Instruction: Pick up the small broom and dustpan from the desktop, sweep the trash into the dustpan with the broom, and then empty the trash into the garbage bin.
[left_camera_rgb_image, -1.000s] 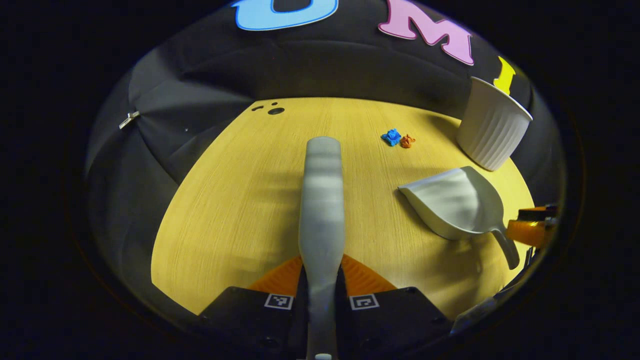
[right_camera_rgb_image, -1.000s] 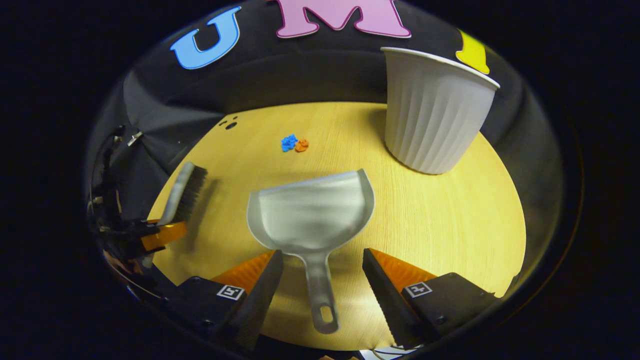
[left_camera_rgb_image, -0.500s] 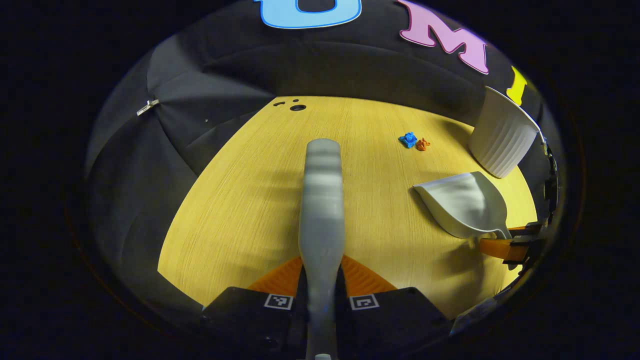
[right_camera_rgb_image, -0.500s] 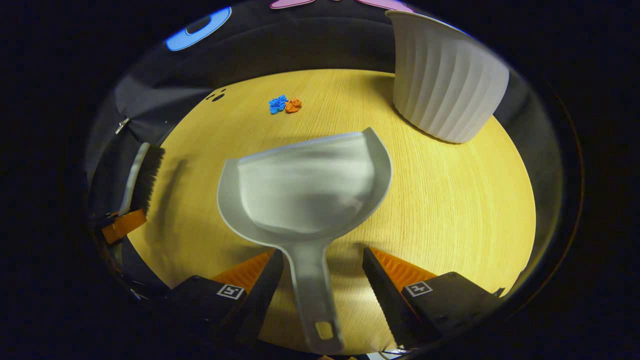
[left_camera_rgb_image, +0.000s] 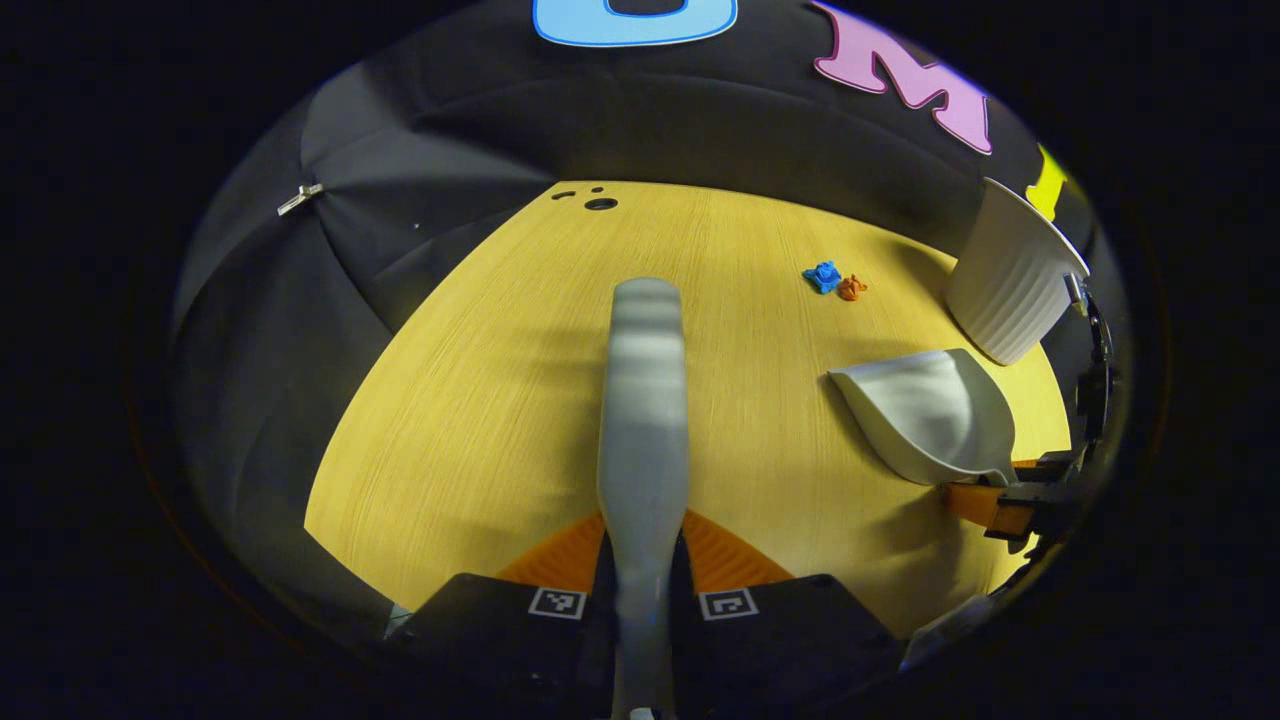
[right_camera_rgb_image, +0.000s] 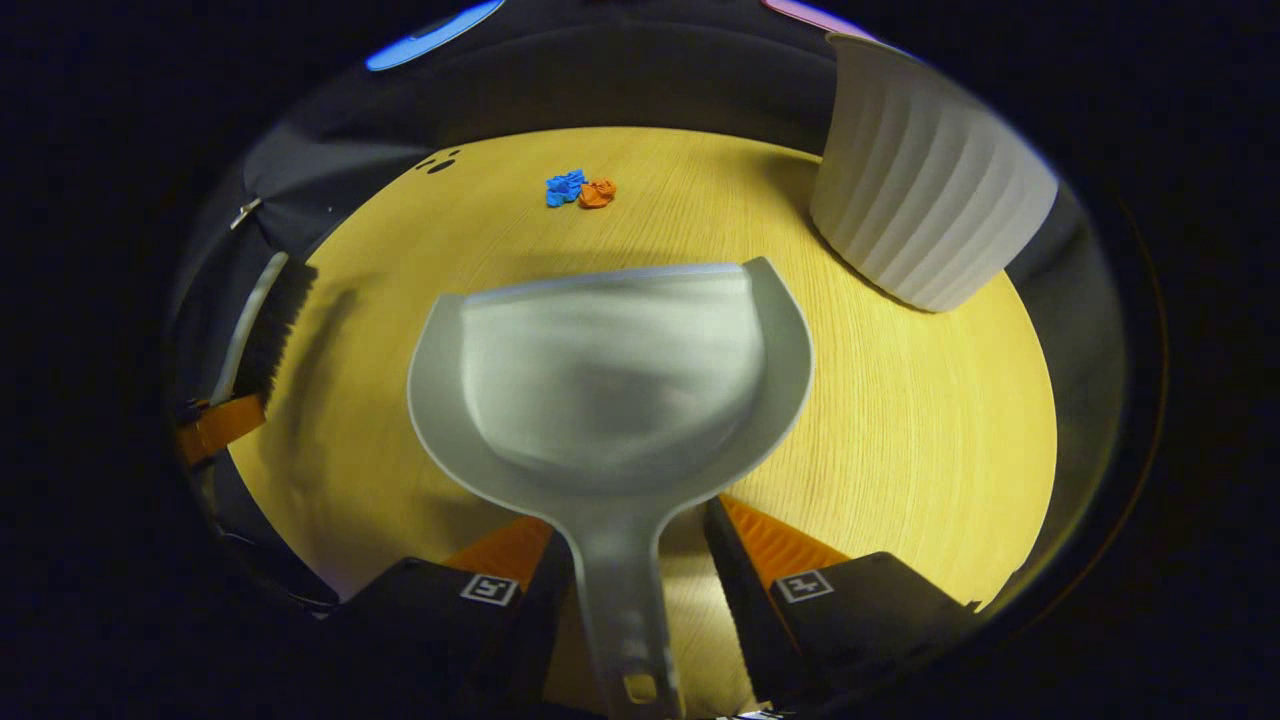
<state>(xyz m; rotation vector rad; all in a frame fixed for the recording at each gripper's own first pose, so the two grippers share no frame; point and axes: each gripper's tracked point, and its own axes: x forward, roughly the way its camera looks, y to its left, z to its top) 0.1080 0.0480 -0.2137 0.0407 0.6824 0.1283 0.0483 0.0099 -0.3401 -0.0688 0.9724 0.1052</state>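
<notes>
My left gripper (left_camera_rgb_image: 645, 535) is shut on the grey handle of the small broom (left_camera_rgb_image: 645, 400), which points forward above the wooden desktop (left_camera_rgb_image: 480, 420). The broom's dark bristles (right_camera_rgb_image: 270, 320) appear at the left of the right gripper view. The grey dustpan (right_camera_rgb_image: 610, 370) lies flat on the desk, mouth toward the trash. My right gripper (right_camera_rgb_image: 635, 520) straddles the dustpan's handle (right_camera_rgb_image: 620, 600); its jaws are narrow, with a gap left on the right side. A blue scrap (left_camera_rgb_image: 823, 276) and an orange scrap (left_camera_rgb_image: 851, 288) lie together beyond the pan.
The white ribbed garbage bin (right_camera_rgb_image: 930, 190) stands at the desk's far right, just beyond the dustpan. Small dark holes (left_camera_rgb_image: 598, 203) mark the desk's far edge. Black cloth walls enclose the desk on the left and at the back.
My right gripper has slid forward along the dustpan's handle and its jaws have narrowed around it. The left gripper with the broom has shifted slightly.
</notes>
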